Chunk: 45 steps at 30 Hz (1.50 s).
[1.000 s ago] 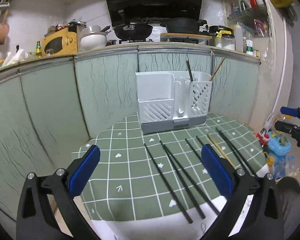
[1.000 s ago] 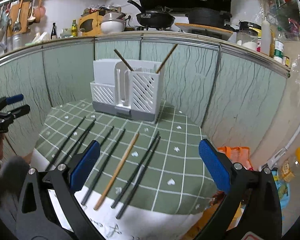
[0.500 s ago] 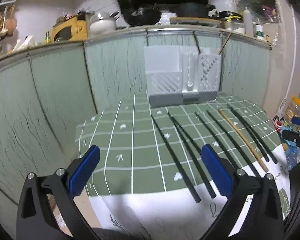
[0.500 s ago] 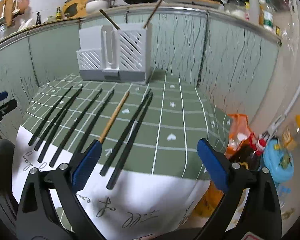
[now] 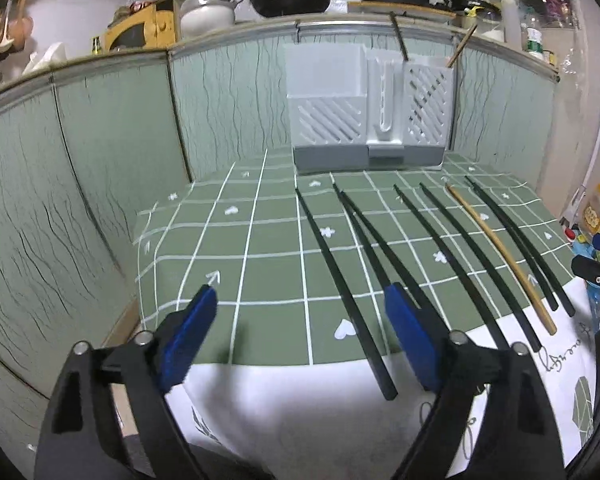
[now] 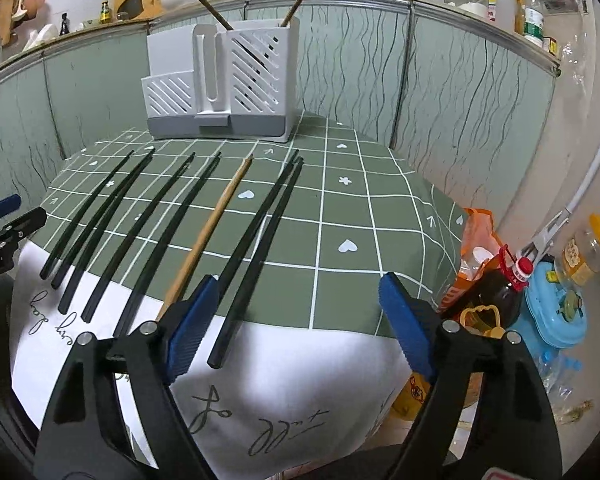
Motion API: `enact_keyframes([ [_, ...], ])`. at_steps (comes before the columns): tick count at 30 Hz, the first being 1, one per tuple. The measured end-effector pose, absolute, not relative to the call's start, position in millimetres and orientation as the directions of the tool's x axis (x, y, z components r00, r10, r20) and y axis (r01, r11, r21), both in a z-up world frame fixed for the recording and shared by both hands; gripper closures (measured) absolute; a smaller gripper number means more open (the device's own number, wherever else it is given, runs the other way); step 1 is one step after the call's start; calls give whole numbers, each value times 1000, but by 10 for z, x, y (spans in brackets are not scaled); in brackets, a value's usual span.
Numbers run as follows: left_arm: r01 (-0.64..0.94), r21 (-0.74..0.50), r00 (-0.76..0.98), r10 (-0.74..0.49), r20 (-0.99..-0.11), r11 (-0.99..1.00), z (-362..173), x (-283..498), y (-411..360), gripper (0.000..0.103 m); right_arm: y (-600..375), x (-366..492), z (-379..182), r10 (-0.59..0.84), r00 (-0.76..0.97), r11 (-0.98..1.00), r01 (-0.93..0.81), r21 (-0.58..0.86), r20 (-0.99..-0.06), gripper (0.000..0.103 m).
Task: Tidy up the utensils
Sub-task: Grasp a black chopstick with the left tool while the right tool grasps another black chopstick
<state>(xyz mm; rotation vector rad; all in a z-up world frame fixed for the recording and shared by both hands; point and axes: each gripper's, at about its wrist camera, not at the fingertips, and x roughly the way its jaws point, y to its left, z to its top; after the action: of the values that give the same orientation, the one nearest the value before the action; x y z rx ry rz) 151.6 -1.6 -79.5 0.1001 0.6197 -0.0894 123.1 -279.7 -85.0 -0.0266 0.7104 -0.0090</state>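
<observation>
Several black chopsticks and one wooden chopstick lie side by side on the green checked tablecloth. A white slatted utensil holder stands at the table's far edge with two chopsticks sticking out of it. My left gripper is open and empty over the near left edge. My right gripper is open and empty over the near right edge, its left finger above the black chopsticks' near ends.
Green panelled walls enclose the table at the back and sides. A kitchen counter with pots and jars runs above. Bottles, an orange bag and a blue box sit on the floor to the right.
Both grippers have lowered and moved closer to the table's near edge. Their jaws have narrowed somewhat but stay open. The chopsticks and holder have not moved.
</observation>
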Motion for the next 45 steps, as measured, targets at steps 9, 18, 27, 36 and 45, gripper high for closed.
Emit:
enact_keyframes([
  [9,142,34,772,-90,-629,989,-953,1613,-128,51,-2771,1193,-931,-4,736,1000,18,13,-677,37],
  [18,156,52,766,-87,-637,986,-1072,1647,-263,72,-2649,1269,-1102,-18,708,1000,28,3,-706,60],
  [27,140,81,774,-58,-631,987,-1082,1636,-280,95,-2552,1325,-1140,-67,728,998,63,-30,-682,87],
  [36,140,55,768,-73,-637,989,-1057,1651,-250,97,-2745,1345,-1117,-32,726,992,106,66,-687,97],
  [45,151,32,774,-98,-625,988,-996,1586,-219,97,-2851,1211,-959,3,753,993,74,89,-658,97],
])
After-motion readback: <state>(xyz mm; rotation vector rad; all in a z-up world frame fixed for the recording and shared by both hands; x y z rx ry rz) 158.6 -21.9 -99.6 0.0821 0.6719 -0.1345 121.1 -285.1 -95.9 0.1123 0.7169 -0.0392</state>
